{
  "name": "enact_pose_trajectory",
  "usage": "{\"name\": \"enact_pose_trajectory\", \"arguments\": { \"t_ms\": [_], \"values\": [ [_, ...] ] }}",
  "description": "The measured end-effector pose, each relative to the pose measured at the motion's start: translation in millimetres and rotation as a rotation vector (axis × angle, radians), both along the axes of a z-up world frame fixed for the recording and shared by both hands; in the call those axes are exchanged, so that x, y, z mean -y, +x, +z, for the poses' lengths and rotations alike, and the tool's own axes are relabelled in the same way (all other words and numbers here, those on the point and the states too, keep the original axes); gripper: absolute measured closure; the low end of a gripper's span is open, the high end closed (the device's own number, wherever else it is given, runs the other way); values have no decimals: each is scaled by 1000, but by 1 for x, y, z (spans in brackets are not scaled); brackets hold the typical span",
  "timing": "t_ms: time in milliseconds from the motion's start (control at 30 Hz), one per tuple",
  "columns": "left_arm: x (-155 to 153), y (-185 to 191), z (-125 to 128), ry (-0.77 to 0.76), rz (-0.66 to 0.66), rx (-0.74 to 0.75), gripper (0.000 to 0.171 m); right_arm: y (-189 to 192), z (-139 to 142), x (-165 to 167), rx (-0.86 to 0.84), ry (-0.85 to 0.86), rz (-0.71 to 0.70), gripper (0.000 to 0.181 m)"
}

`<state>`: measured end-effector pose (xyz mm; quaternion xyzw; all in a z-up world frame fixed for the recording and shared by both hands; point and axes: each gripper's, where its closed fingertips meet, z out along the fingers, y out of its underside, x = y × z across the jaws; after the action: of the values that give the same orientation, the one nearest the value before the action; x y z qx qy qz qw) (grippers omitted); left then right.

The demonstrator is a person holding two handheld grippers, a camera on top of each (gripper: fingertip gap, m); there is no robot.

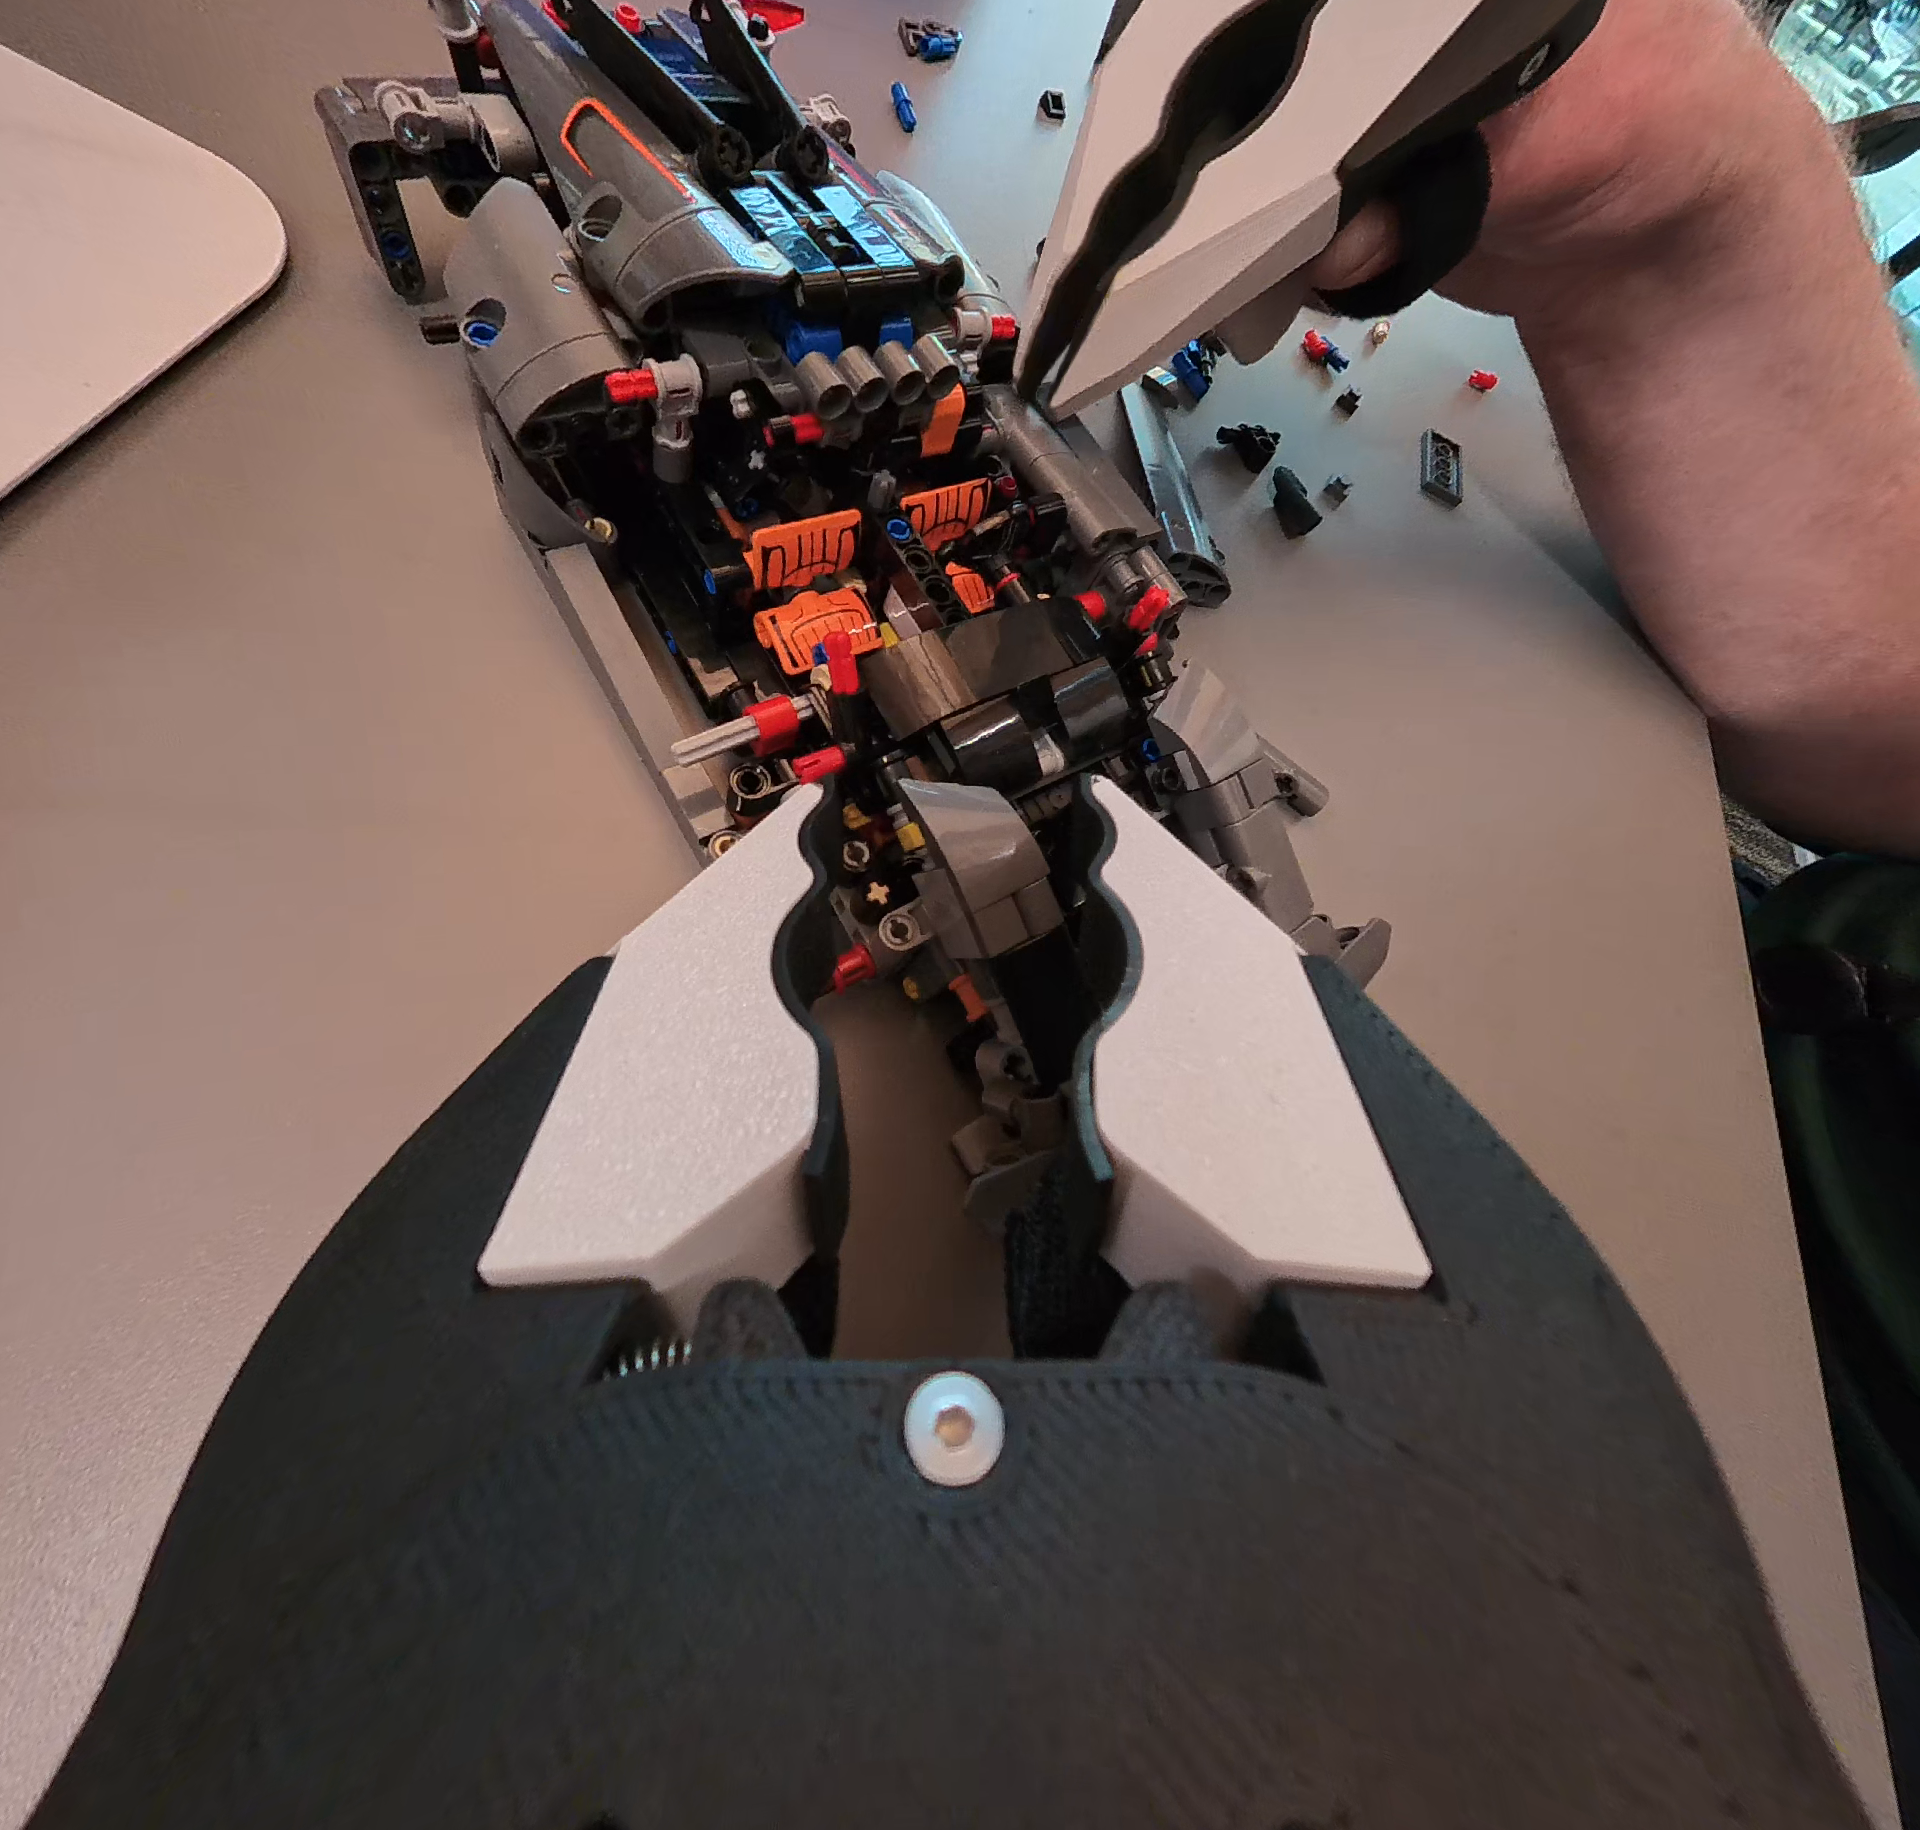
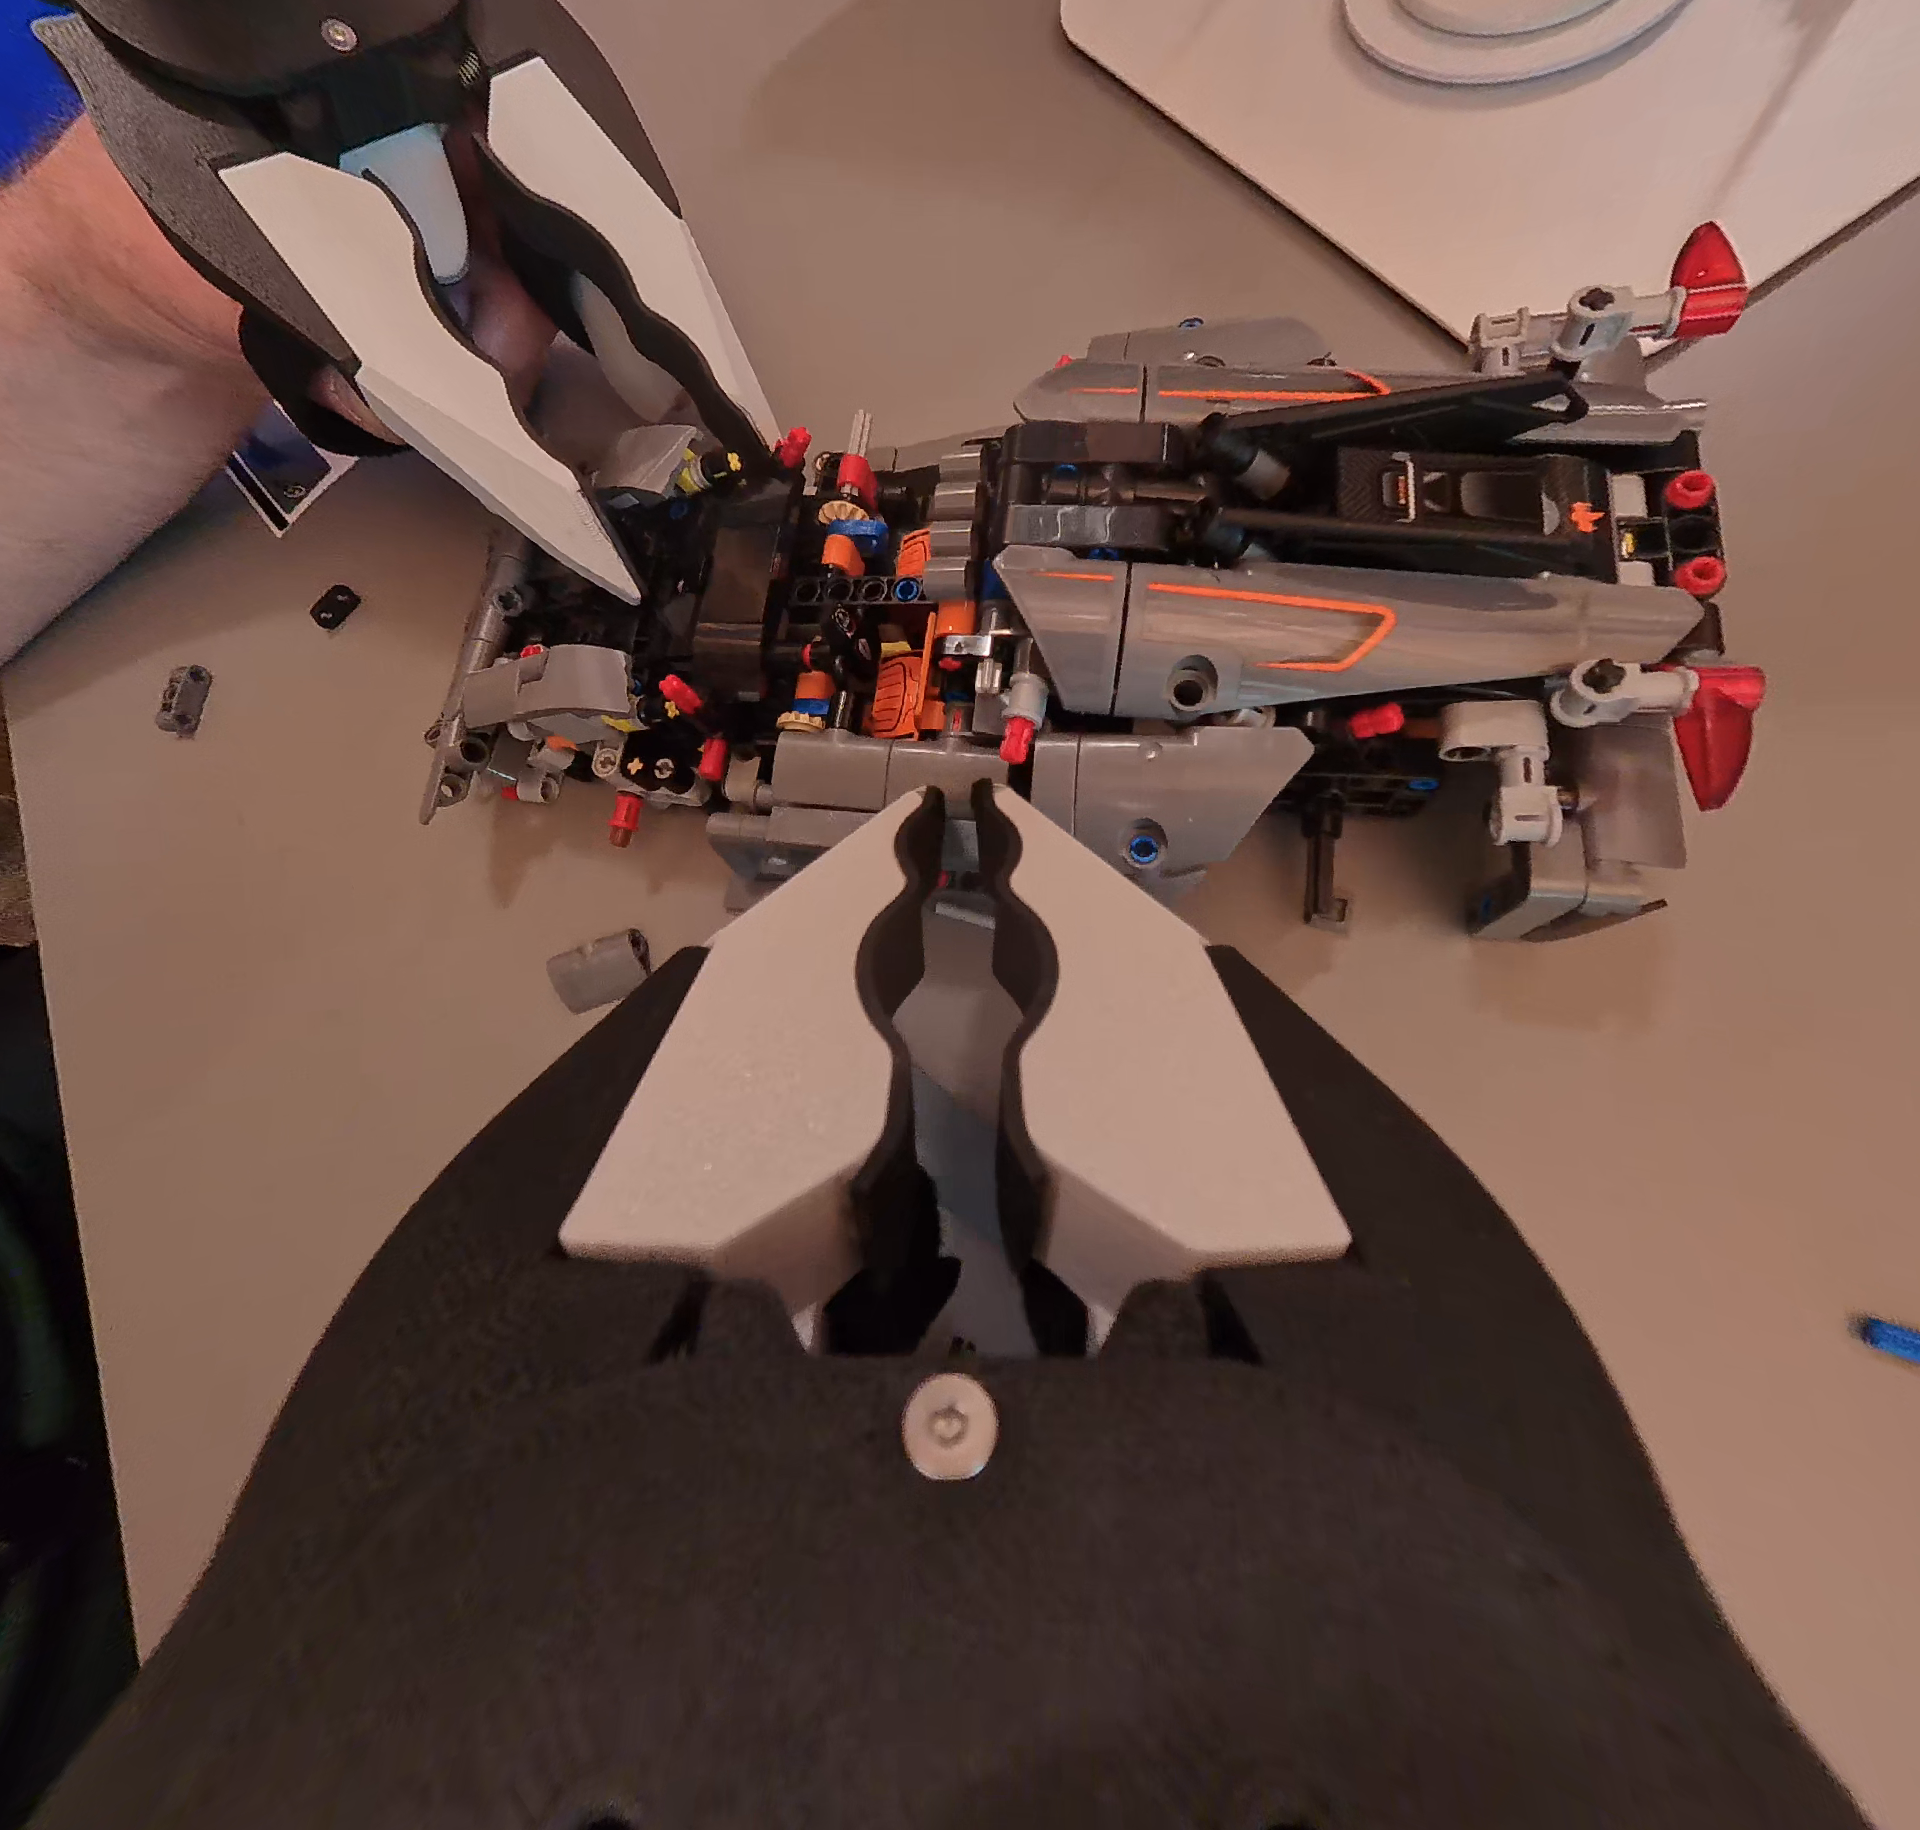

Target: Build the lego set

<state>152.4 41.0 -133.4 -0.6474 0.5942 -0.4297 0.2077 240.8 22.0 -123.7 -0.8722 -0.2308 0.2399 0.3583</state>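
On the grey tabletop (image 2: 312, 1105), my left gripper (image 1: 956, 804) clamps the nose of the half-built grey, black and orange brick car (image 2: 1195, 617) while my right gripper (image 2: 954, 795) pinches its side panel nearly closed; uneven pressure could, I judge, pop loose panels.

Warm, soft indoor light falls evenly on the matte grey-beige worktop (image 1: 312, 741), leaving faint diffuse shadows. Glossy black plastic bricks (image 1: 997, 731) carry small glints. Wide-angle bending stretches both pictures' edges; centres stay sharp.
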Motion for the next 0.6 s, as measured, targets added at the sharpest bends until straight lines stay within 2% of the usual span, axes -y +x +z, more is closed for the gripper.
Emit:
{"name": "enact_pose_trajectory", "arguments": {
  "t_ms": [300,600],
  "values": [
    [0,0,0,-1,-1,1,130,2,2,7,-66,-48,5,167],
    [0,0,0,-2,-2,2,130,2,4,15,-21,-49,27,150]
  ]
}}
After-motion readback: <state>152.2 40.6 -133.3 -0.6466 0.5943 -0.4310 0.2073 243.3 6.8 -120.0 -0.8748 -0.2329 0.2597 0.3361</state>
